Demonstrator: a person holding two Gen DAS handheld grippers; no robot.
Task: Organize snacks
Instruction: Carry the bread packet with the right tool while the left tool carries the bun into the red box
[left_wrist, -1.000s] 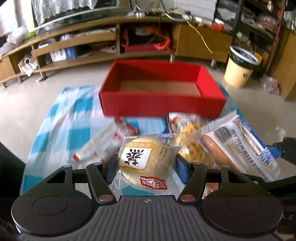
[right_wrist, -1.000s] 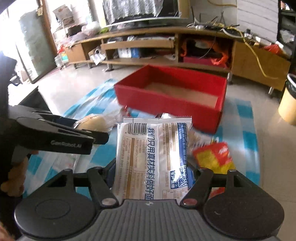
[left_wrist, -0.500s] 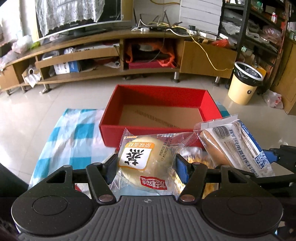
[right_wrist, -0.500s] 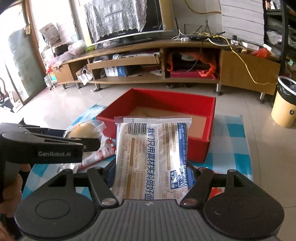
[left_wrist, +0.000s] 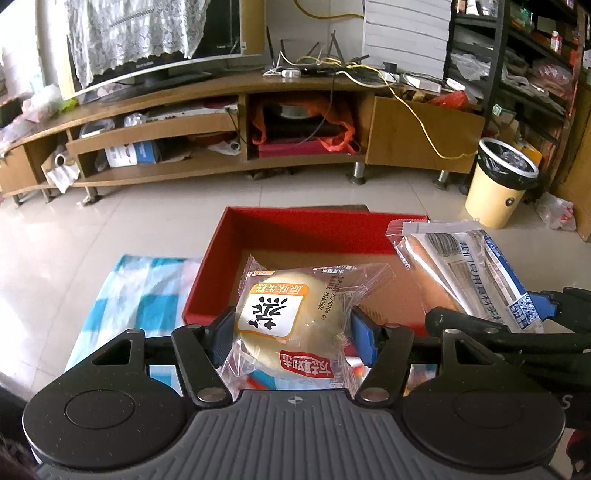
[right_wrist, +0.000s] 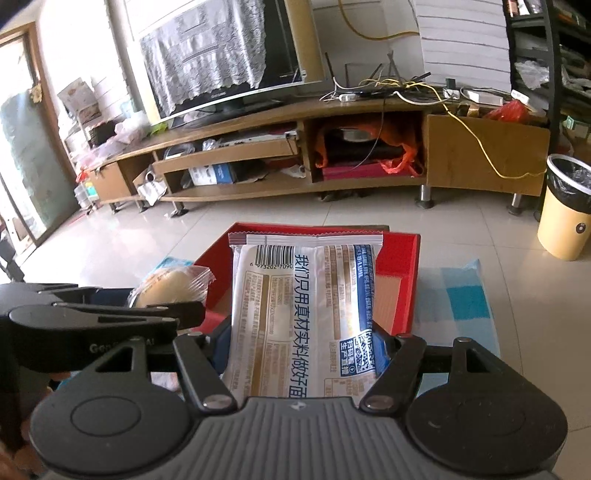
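Both grippers have been carried forward and up off the checked cloth (left_wrist: 140, 291) since a second ago, so each packet is now hanging over the near part of the red box (left_wrist: 295, 229). The left gripper (left_wrist: 291, 332) is pinching the round bun packet (left_wrist: 284, 321), while the right gripper (right_wrist: 303, 343) is clamping the long bread packet (right_wrist: 303, 310). Judging by this, both snacks are lining up for release into the box, which looks empty inside.
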